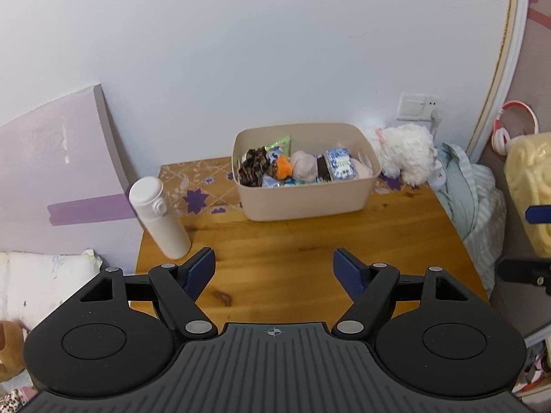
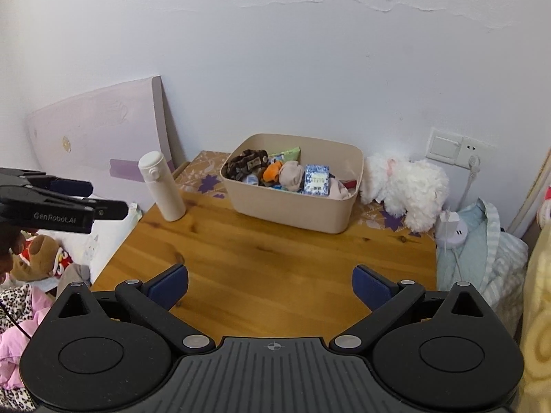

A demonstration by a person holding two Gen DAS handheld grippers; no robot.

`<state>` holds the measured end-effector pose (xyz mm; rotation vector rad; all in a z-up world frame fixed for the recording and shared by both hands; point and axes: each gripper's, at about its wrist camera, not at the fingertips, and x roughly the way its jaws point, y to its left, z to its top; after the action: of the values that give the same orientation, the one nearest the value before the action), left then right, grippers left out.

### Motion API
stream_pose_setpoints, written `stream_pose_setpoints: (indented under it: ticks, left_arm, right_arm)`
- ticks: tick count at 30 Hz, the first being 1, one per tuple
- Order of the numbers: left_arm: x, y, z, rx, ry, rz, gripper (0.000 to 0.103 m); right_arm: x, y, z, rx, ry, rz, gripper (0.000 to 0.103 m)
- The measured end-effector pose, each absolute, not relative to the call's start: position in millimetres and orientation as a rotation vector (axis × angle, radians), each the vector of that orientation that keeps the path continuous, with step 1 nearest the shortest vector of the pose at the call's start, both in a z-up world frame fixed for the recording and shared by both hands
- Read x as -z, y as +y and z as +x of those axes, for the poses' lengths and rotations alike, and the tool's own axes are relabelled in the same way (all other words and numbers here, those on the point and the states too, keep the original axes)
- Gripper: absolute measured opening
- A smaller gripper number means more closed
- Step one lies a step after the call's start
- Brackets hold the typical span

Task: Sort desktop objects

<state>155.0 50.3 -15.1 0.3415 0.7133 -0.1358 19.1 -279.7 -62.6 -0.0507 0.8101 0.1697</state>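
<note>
A beige bin (image 1: pixel 306 199) (image 2: pixel 292 211) stands at the back of the wooden table (image 1: pixel 292 251) (image 2: pixel 268 258), filled with several small items: a dark scrunchie, an orange toy, a pink cloth, a blue-white packet (image 1: pixel 339 163) (image 2: pixel 316 179). A white bottle (image 1: pixel 160 216) (image 2: pixel 161 186) stands upright at the table's left edge. My left gripper (image 1: pixel 273 272) is open and empty above the table's near part, right of the bottle; it also shows from the side in the right wrist view (image 2: pixel 86 203). My right gripper (image 2: pixel 270 284) is open and empty over the table's front.
A white plush toy (image 1: pixel 406 153) (image 2: pixel 409 189) lies right of the bin. A wall socket with plug (image 2: pixel 471 161), a white power hub (image 2: pixel 451 229) and striped cloth (image 2: pixel 489 251) are at the right. A lilac board (image 1: pixel 51 172) leans against the wall left.
</note>
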Motion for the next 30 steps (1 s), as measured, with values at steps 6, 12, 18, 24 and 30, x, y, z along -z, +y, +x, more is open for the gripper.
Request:
stream_pose_setpoints:
  ticks: [6,12,18,24,30]
  left_arm:
    - [21,49,117,0.171,0.765,0.337,0.077]
    - [17,45,87,0.206,0.78,0.339,0.077]
    - [9,42,65,0.238,0.786,0.37,0.077]
    - [3,44,53,0.265,0.808,0.327,0.077]
    - [6,39,46,0.285,0.811,0.337,0.077]
  right_arm:
    - [57,-292,-13,-0.115,0.807,-0.017,0.103]
    - [53,-297,-43,-0.076,0.819,-0.008,0.103]
    - [50,-305,-60,-0.037,0.815,0.034,0.103]
    - [50,-317,-67,0.014,0.825,0.067,0.103]
    - [52,-324,-66,0.035,0.839,0.092,0.103]
